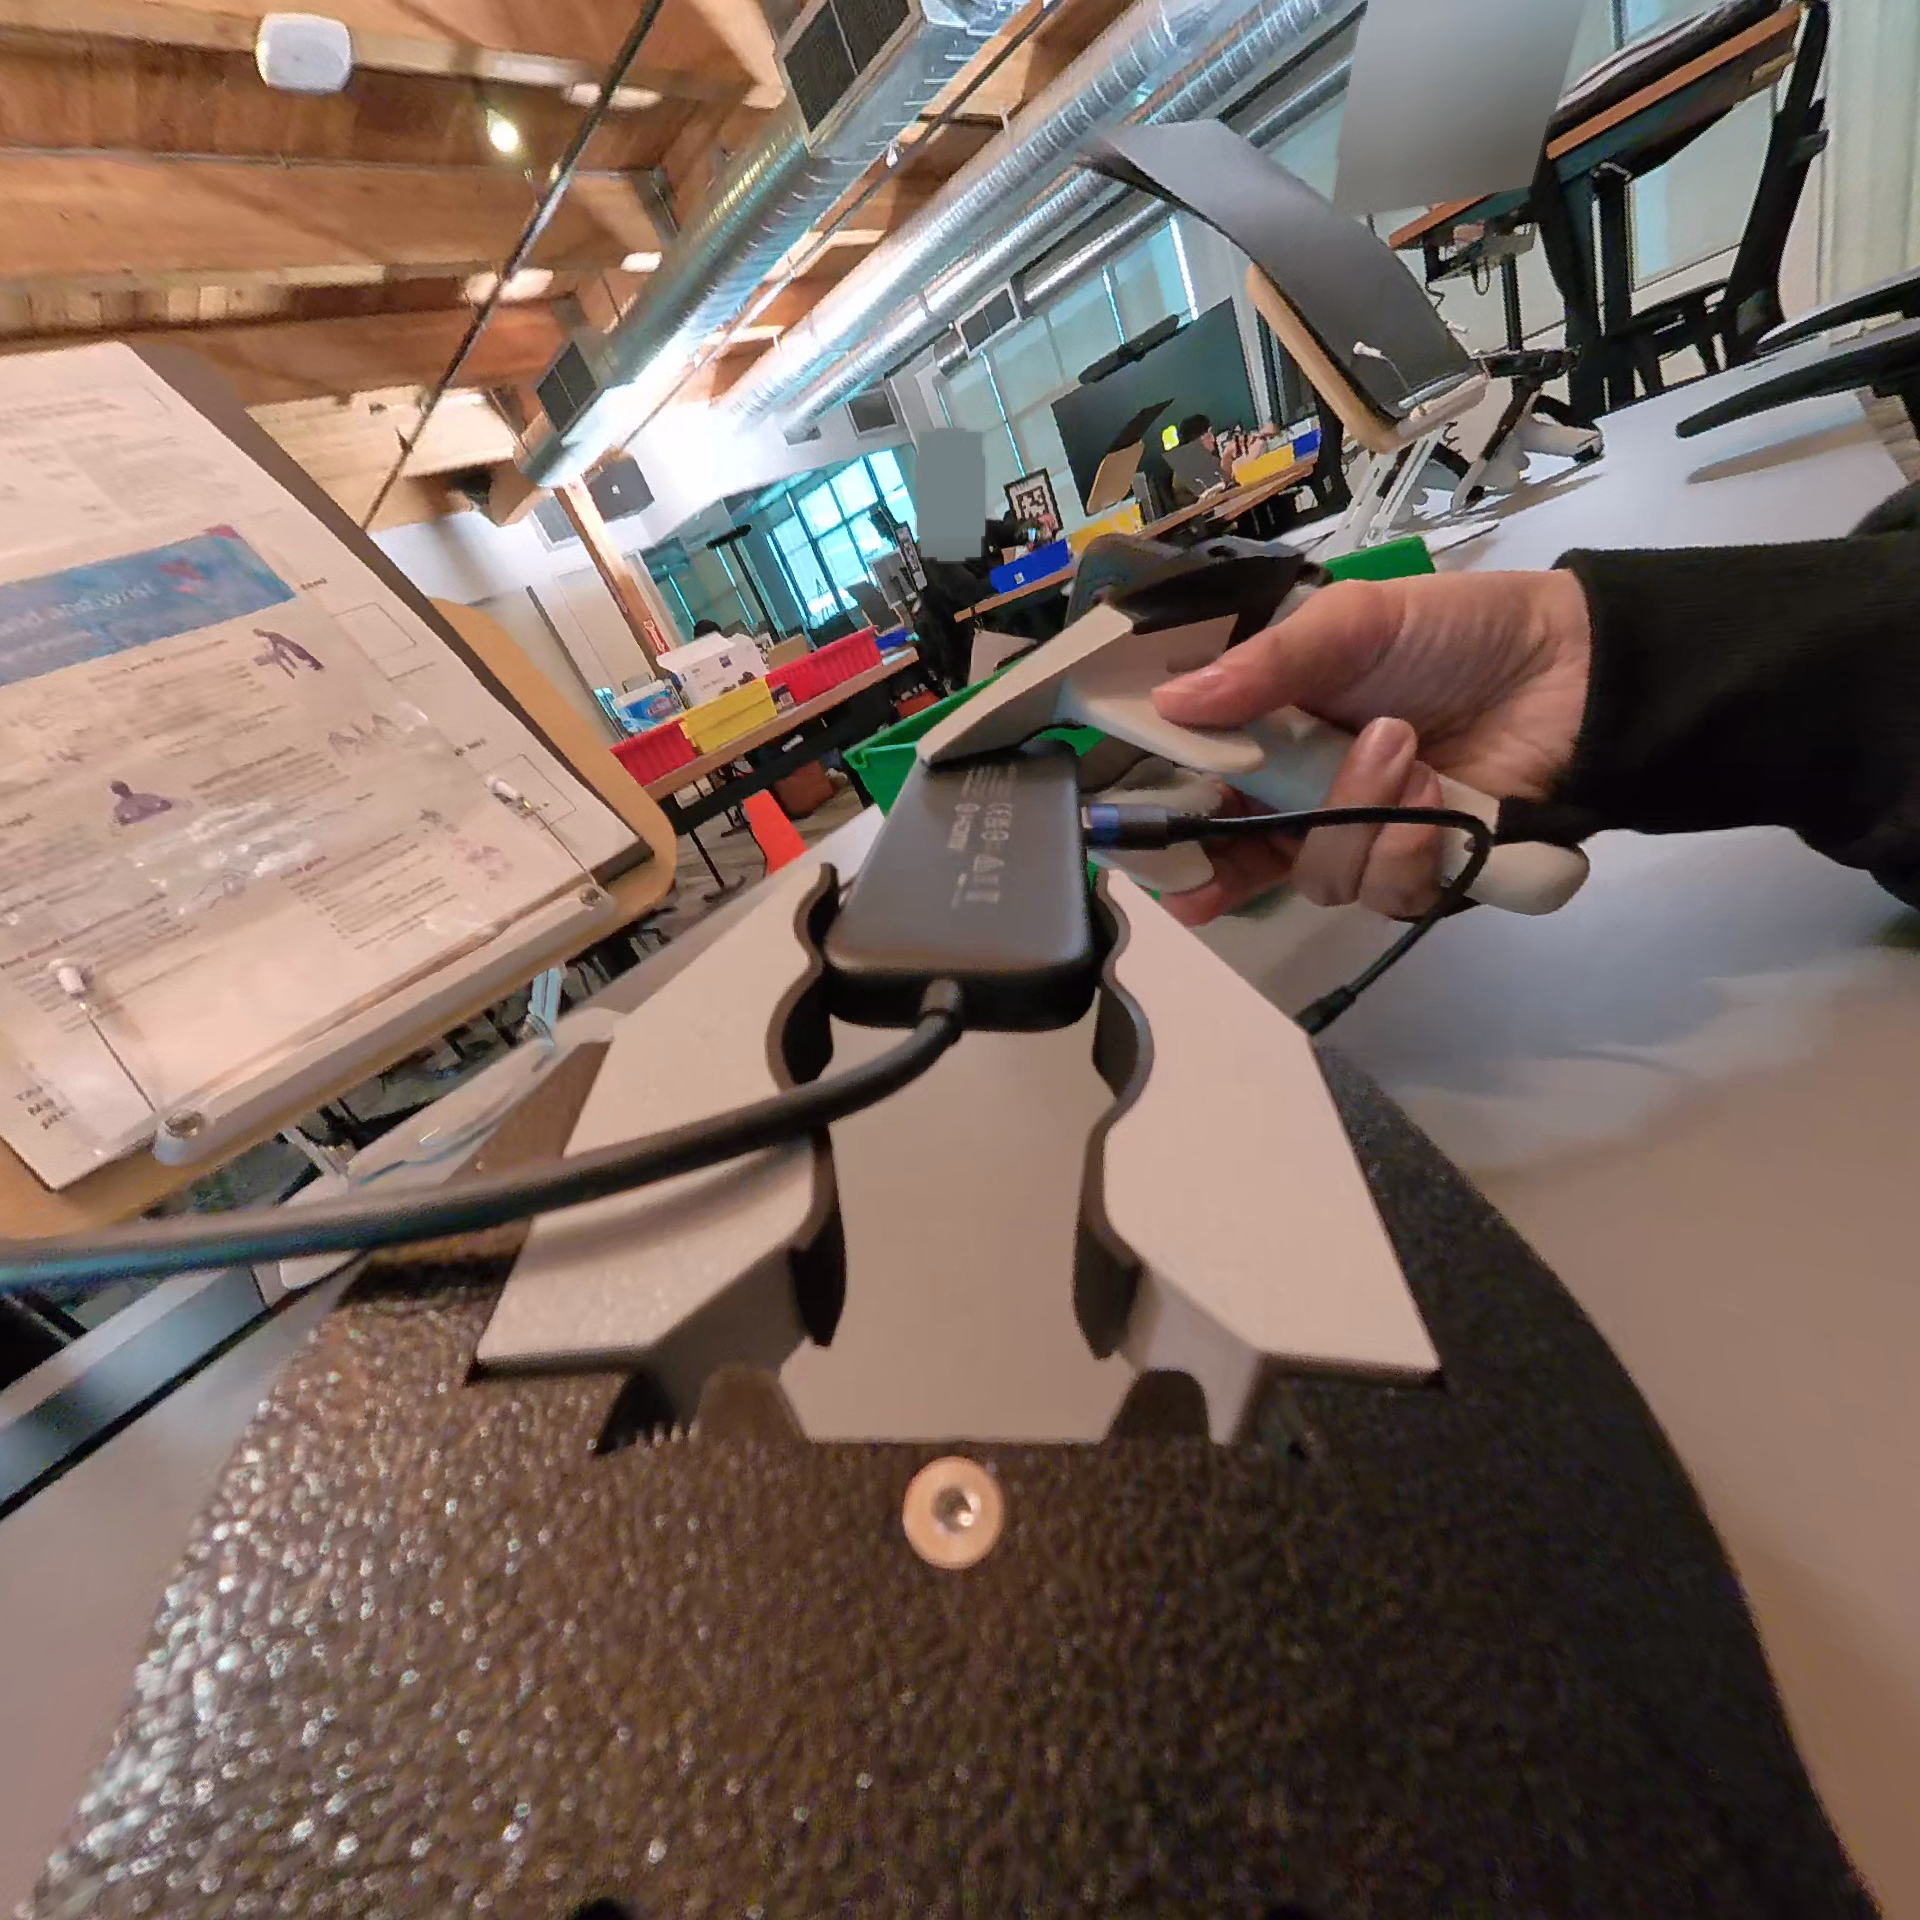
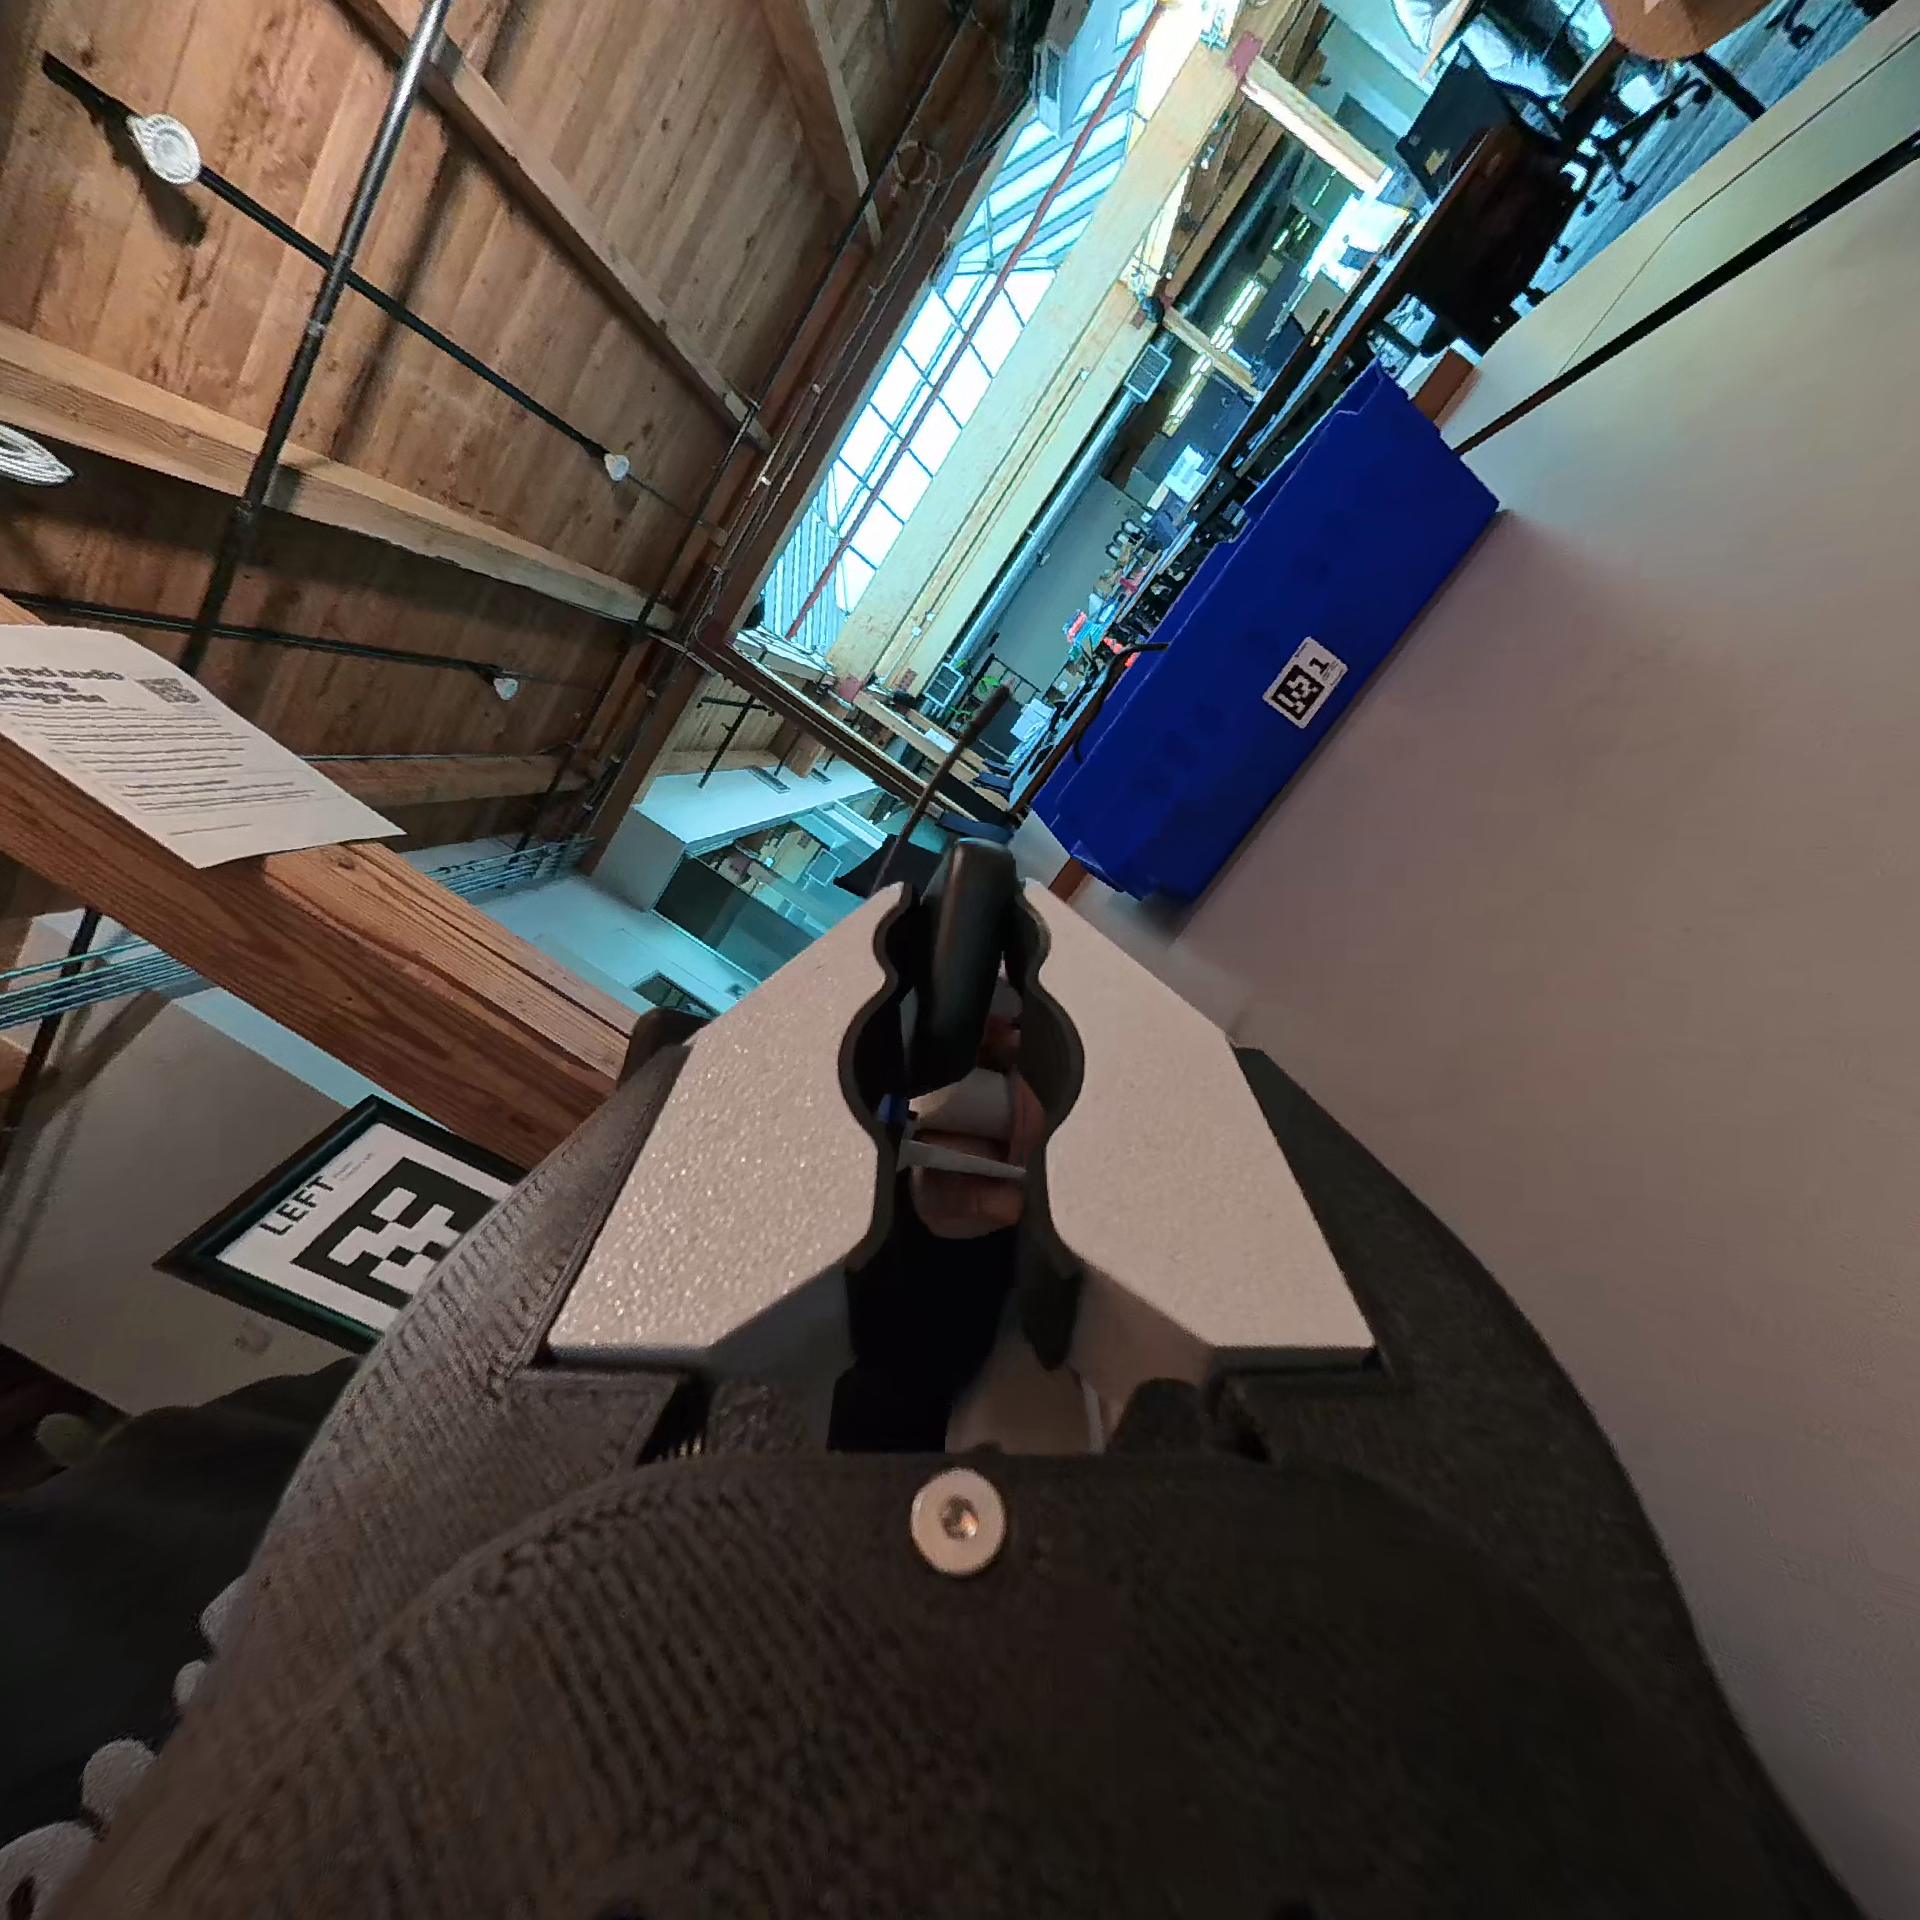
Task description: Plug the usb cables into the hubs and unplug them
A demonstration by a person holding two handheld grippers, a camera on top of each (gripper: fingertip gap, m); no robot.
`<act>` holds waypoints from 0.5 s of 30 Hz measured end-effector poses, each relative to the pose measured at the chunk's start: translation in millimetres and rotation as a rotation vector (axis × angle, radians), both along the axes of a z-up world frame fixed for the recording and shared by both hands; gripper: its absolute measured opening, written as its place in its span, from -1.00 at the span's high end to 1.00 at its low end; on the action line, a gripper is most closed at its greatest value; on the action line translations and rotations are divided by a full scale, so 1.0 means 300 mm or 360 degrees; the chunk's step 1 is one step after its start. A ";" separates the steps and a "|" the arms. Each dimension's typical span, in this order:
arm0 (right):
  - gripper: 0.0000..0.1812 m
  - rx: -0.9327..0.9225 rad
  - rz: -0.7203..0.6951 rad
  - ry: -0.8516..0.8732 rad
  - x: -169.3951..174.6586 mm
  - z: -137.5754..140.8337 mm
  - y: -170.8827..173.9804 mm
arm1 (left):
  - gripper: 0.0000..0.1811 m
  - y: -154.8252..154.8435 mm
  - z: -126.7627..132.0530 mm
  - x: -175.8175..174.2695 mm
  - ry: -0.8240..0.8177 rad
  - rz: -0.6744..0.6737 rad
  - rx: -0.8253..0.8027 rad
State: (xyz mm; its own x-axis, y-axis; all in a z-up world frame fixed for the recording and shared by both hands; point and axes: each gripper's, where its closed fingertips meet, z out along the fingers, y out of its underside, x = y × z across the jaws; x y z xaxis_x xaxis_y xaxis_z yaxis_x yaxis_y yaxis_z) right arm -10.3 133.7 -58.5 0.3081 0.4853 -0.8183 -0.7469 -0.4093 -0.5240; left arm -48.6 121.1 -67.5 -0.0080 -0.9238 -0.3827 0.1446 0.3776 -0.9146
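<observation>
My left gripper (image 1: 961, 914) is shut on a black USB hub (image 1: 966, 862), held by its near end above the grey table (image 1: 1610, 1091). The hub's own black lead (image 1: 520, 1195) trails off to the left. A black USB cable (image 1: 1351, 831) with a blue-ringed plug (image 1: 1103, 821) meets the hub's right side; I cannot tell how deep it sits. My right gripper (image 1: 1101, 800), held by a hand (image 1: 1434, 707), is shut on that plug. In the right wrist view the right gripper (image 2: 961, 925) is nearly closed, with the hub (image 2: 966, 966) edge-on at its tips and a bit of the blue plug (image 2: 885, 1110) inside.
A tilted board with a printed sheet (image 1: 260, 779) stands close on the left. A green bin (image 1: 883, 753) lies behind the hub. A blue bin (image 2: 1278, 644) sits on the table farther off. A laptop stand (image 1: 1351, 343) and office chairs are at the back right.
</observation>
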 end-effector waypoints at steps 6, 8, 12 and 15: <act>0.72 -0.0007 -0.0168 -0.0303 0.011 -0.016 0.028 | 0.50 0.019 -0.014 0.014 0.0117 0.0070 -0.0092; 0.49 0.0056 -0.0275 -0.0597 0.011 -0.007 0.032 | 0.50 0.052 -0.011 0.013 0.0119 0.0174 -0.0099; 0.35 0.0250 -0.0524 -0.0992 0.011 0.078 0.015 | 0.50 0.170 0.008 -0.024 0.0050 0.0449 -0.0205; 0.37 0.0340 -0.0549 -0.1193 -0.040 0.101 0.016 | 0.50 0.240 0.017 -0.057 -0.0004 0.0607 -0.0291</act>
